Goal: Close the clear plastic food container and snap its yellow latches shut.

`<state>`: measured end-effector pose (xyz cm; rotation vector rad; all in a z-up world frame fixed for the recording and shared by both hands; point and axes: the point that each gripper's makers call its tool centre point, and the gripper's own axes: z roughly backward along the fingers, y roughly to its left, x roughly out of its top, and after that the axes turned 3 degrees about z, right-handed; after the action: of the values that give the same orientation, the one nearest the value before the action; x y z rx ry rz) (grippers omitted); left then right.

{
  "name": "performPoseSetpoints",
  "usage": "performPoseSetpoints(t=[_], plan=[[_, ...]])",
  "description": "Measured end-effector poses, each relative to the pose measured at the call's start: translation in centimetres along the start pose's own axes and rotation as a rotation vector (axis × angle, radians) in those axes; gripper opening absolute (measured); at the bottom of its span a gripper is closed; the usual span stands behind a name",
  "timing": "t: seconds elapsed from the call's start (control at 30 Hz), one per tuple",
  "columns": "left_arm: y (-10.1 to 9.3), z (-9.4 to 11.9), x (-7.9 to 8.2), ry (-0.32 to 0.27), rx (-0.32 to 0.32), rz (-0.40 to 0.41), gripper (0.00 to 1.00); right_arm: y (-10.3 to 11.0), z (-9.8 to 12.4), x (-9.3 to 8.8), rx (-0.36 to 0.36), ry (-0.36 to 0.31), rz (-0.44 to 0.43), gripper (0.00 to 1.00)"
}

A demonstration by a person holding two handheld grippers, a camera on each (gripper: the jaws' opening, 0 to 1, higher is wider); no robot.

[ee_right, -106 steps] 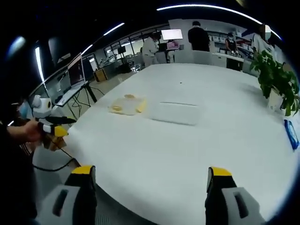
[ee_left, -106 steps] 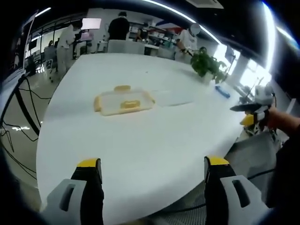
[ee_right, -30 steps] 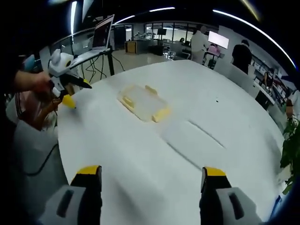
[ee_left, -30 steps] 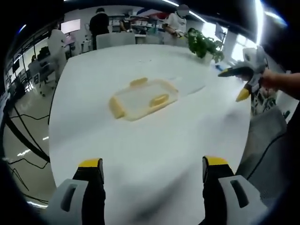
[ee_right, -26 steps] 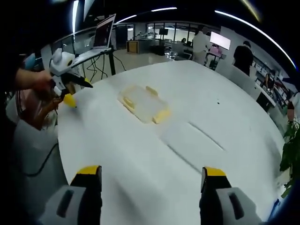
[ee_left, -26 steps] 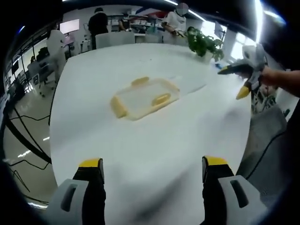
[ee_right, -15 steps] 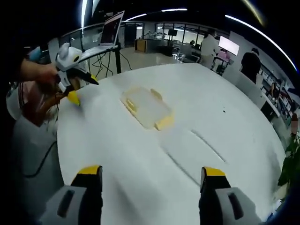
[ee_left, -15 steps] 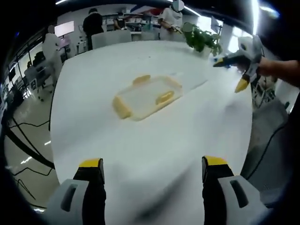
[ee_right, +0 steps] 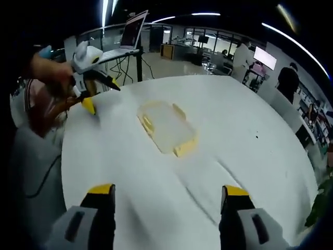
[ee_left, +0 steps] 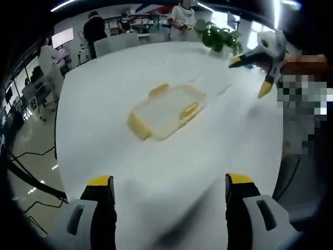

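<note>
Left gripper view: my left tool [ee_left: 169,195] hangs released, the clear container [ee_left: 166,110] with yellow latches [ee_left: 189,110] mid-frame on the white table [ee_left: 104,94]; my right tool [ee_right: 166,205] also gapes.

Both grippers have grey bodies and black fingers [ee_left: 104,208] capped with yellow tips.

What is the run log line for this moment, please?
container: on table, untouched | lid: flat beside it | left gripper: open, empty | right gripper: open, empty | latches: not snapped
</note>
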<state>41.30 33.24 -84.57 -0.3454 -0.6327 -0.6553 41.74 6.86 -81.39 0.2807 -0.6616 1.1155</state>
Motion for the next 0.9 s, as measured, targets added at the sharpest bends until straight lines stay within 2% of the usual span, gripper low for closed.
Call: performPoseSetpoints(t=[0.13,0.2,0.47,0.6,0.67,0.73,0.8,0.9], plan=[[-0.1,-0.2,0.7,-0.001,-0.019,-0.029,0.85,-0.1,-0.2,0.5,0.010,-0.005,0.033,0.84],[0.0,-0.5,0.7,0.005,-0.026,-0.044,0.85,0.2,-0.4,0.8,0.036,-0.008,0.045,0.85],[0.4,-1.0,0.7,0.036,-0.043,-0.097,0.87,-0.3,-1.2,1.9,0.056,-0.011,0.106,0.84],[0.5,-1.2,1.4,0.029,-0.067,-0.123,0.87,-0.3,-1.9,2.5,0.073,-0.015,0.128,0.83],[0.6,-1.3,1.8,0.028,-0.073,-0.187,0.87,-0.2,-2.3,2.6,0.087,-0.002,0.154,0.82],[1.1,-1.5,2.0,0.040,-0.046,-0.247,0.84,-0.2,-2.7,2.5,0.094,0.007,0.179,0.79],[0.9,-1.9,2.4,0.032,-0.070,-0.216,0.82,-0.2,-2.9,2.7,0.105,0.004,0.177,0.78],[1.1,-2.3,2.7,0.029,-0.074,-0.210,0.85,-0.2,-3.4,2.8,0.117,0.017,0.210,0.78]])
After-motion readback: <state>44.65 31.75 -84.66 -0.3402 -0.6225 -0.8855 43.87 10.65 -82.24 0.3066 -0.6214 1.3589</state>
